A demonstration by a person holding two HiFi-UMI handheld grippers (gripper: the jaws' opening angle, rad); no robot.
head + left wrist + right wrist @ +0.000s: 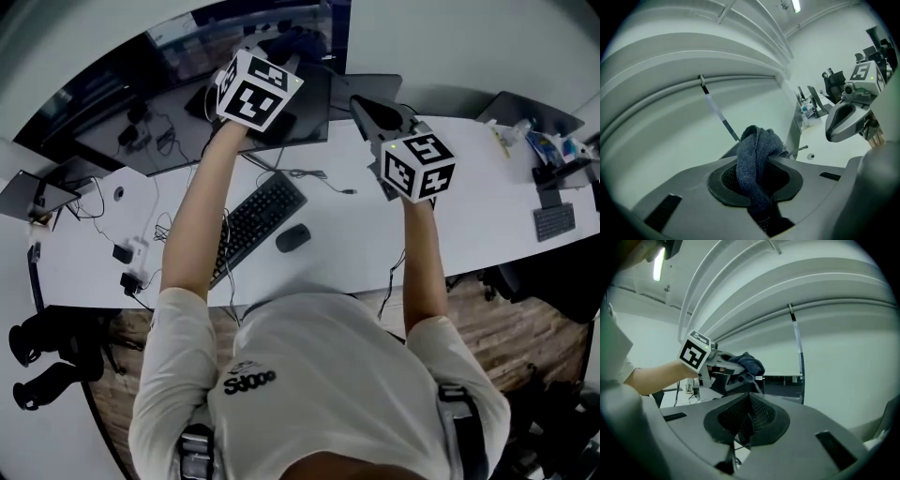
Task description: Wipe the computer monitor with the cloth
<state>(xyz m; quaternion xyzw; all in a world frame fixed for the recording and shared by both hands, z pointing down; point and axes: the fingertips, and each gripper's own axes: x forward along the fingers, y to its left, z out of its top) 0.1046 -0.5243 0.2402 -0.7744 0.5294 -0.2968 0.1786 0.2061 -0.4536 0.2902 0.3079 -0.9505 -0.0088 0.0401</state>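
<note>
Over the white desk (356, 234), the dark knitted cloth (757, 159) sits bunched in the left gripper's (763, 199) pinch, up by the monitor (141, 94) at 12 o'clock. It looks soft, light and floppy, so a thick fold gives the surest hold. At its 3 o'clock, the right gripper (745, 423) is closed on nothing.

The cloth (757, 161) is a coarse, matt blue-grey knit; the monitor (122, 103) is glossy black.

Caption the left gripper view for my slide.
Left gripper clamps a dark blue knitted cloth; the right gripper hangs nearby.
</note>
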